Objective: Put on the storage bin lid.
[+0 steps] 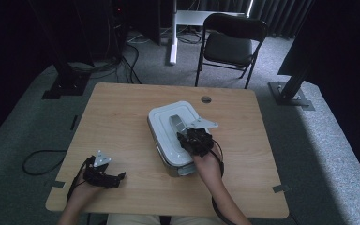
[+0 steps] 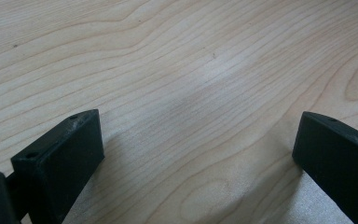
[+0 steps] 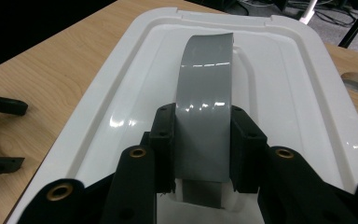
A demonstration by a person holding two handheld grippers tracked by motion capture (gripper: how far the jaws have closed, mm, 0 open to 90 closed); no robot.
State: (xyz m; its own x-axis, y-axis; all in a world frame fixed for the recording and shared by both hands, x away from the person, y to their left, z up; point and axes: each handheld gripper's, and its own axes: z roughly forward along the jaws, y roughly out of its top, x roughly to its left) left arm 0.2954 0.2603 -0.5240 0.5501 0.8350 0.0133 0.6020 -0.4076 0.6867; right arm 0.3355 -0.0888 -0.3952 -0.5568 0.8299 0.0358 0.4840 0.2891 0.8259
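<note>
We start with the wooden table [image 1: 122,122], where our white storage box [image 1: 166,123] sits near the middle, turned a little askew, its lid on. It lies within easy reach of our right arm, which is likely why that side does the work. Across the lid arches the grey handle [image 3: 204,107], and our right gripper [image 3: 202,154] is clamped on it, one black jaw on each edge of the strap, pinching it near its close end. We judge that grip is there to lift or carry the box by its handle.

Our left gripper [image 1: 104,174] rests low at the near left of the table, well apart from the box, jaws spread wide with only bare wood grain between them. It looks parked, out of the way.

Beyond the table stands a black folding chair [image 1: 229,44], and a round cable hole [image 1: 206,99] sits just behind the box. Nothing on the tabletop blocks the lift.
</note>
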